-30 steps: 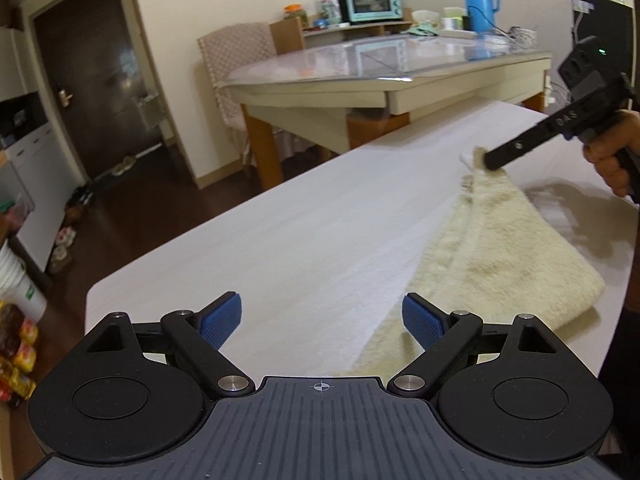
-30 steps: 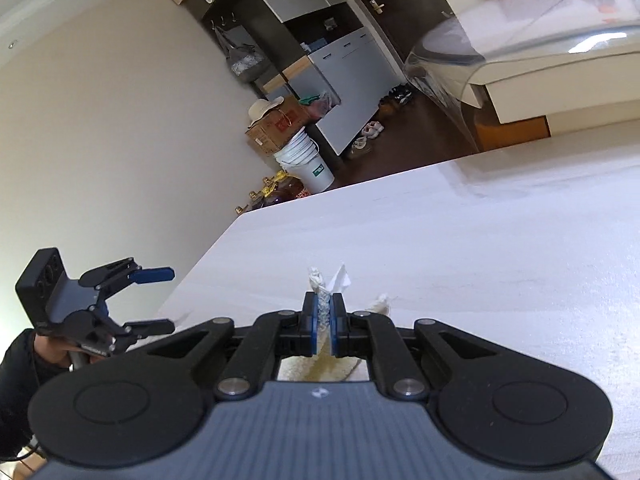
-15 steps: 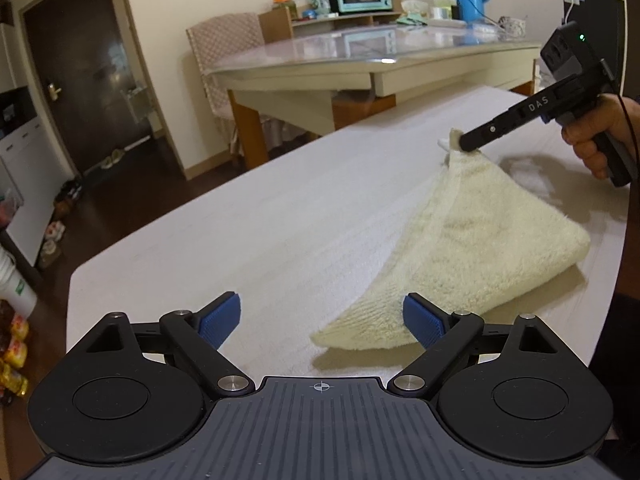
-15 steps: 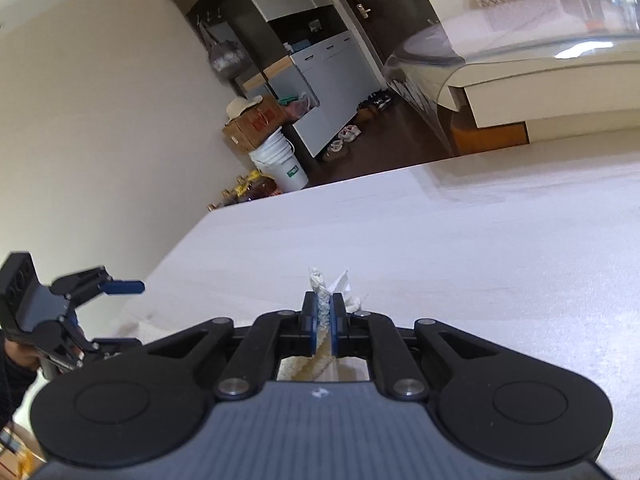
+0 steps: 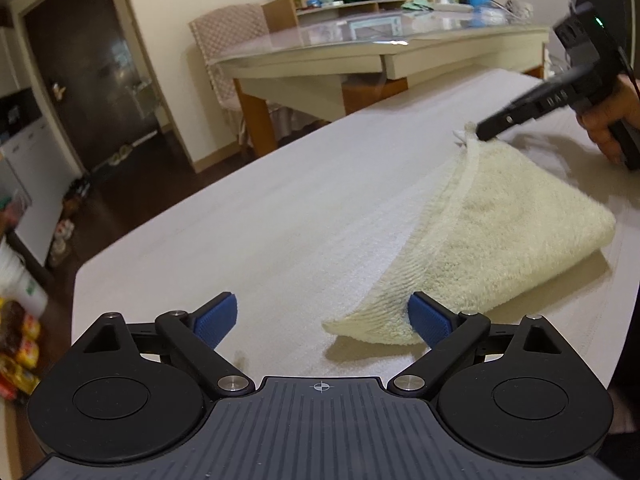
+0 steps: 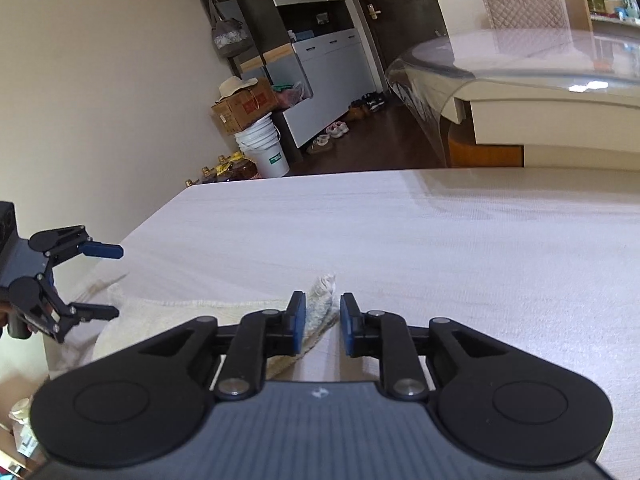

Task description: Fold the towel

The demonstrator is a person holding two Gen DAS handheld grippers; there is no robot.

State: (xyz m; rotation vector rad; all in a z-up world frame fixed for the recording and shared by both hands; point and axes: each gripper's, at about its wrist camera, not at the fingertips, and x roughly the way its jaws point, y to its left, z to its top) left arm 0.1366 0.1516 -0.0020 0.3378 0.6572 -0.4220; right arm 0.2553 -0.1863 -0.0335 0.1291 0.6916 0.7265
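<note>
A cream towel [image 5: 500, 232] lies folded over on the white table [image 5: 280, 200]. Its far corner [image 6: 320, 300] stands between the blue pads of my right gripper [image 6: 323, 314], whose jaws are opening. The corner leans against the left pad and a gap shows at the right pad. In the left wrist view the right gripper [image 5: 480, 132] sits at that raised corner, held by a hand [image 5: 608, 128]. My left gripper [image 5: 322, 322] is open just short of the towel's near corner [image 5: 360, 326], with nothing gripped. It also shows open at the left of the right wrist view [image 6: 102, 280].
Beyond the white table stand a glass-topped dining table [image 5: 360, 52] and a padded chair [image 5: 228, 40]. The white table's left edge [image 5: 80, 276] drops to a dark floor with white buckets [image 6: 264, 148], a cardboard box [image 6: 244, 108] and shoes [image 6: 328, 136].
My right gripper's jaws, shut on the towel corner before, have parted, and its view has rolled level. The towel's near corner now shows in front of my left gripper.
</note>
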